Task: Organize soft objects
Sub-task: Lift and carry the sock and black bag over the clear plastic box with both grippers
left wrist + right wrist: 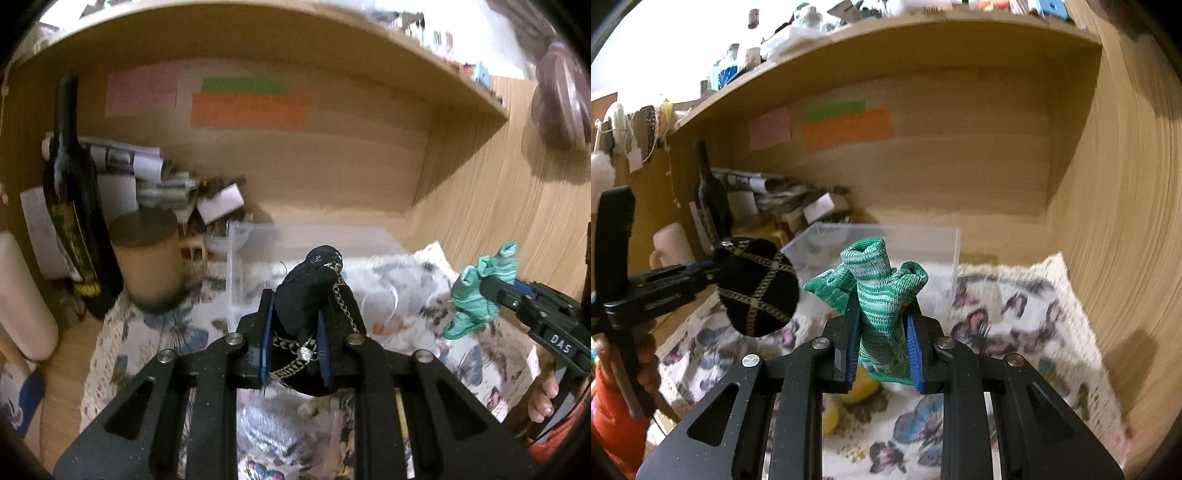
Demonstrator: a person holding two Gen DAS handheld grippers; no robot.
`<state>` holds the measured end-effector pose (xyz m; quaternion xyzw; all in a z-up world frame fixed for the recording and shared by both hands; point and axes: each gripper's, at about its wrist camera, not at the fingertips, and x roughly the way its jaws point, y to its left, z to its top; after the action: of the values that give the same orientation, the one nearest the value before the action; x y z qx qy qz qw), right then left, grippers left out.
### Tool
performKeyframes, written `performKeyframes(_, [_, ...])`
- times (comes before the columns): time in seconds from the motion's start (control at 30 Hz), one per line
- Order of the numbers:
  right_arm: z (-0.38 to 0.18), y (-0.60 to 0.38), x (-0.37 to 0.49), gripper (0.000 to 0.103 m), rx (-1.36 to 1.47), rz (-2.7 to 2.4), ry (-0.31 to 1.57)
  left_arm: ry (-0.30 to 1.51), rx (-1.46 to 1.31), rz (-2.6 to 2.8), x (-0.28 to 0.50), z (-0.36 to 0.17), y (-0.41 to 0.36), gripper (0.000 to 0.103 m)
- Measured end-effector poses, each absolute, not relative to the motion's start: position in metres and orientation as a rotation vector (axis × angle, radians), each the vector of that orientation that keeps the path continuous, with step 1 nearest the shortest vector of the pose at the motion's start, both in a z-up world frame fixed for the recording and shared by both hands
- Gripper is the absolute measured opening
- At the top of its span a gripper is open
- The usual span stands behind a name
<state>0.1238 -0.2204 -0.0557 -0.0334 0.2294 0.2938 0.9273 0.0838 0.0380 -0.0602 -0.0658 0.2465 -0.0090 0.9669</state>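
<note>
A: Under the shelf [923,48], above the butterfly cloth [1015,314]: left gripper [295,332] clamped on a black pouch [310,288], blue pads pressed into both sides, silver chain [343,295] draped over it.

B: And right gripper [882,347] squeezed tight on a green knit glove [879,295], cuff down between the pads, finger stubs poking up. From the left wrist view, same glove [476,291] out at the right side, held clear above the cloth [491,350].

A: From the right wrist view, black pouch [757,288] off to the left, crossed with chain, hanging off the far gripper [713,269]. Near the glove but apart, not touching.

B: Straight ahead, clear plastic bin [923,243] sitting at the cloth's back edge, top open. Bare wood behind it up to the back wall.

A: Left back corner crowded: dark bottle [74,206] upright, tan lidded mug [147,258] just beside it, papers [125,158] stacked behind. Little room that side.

B: Right side wall [1126,221] close, cloth's right edge running up against it. Open span only across the middle and the back right corner.

A: Below the left jaws, something grey and knitted [266,428] lying on the cloth, blurred. Below the right jaws, something yellow [864,387], partly hidden.
</note>
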Motion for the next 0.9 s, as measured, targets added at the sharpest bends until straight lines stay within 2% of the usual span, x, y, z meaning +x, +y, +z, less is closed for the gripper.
performKeyframes(0.4, [-0.017, -0.198, 0.160, 0.020, -0.096, 0.599, 0.396, 0.412, -0.116, 0.009, 0.117, -0.019, 0.051, 0.020])
performKeyframes(0.67, [-0.025, -0.166, 0.199, 0.020, -0.176, 0.566, 0.461, 0.501, -0.074, 0.022, 0.166, -0.039, 0.051, 0.020])
performKeyframes(0.9, [-0.056, -0.143, 0.231, 0.020, -0.245, 0.556, 0.594, 0.618, -0.045, -0.005, 0.202, -0.066, 0.046, 0.020])
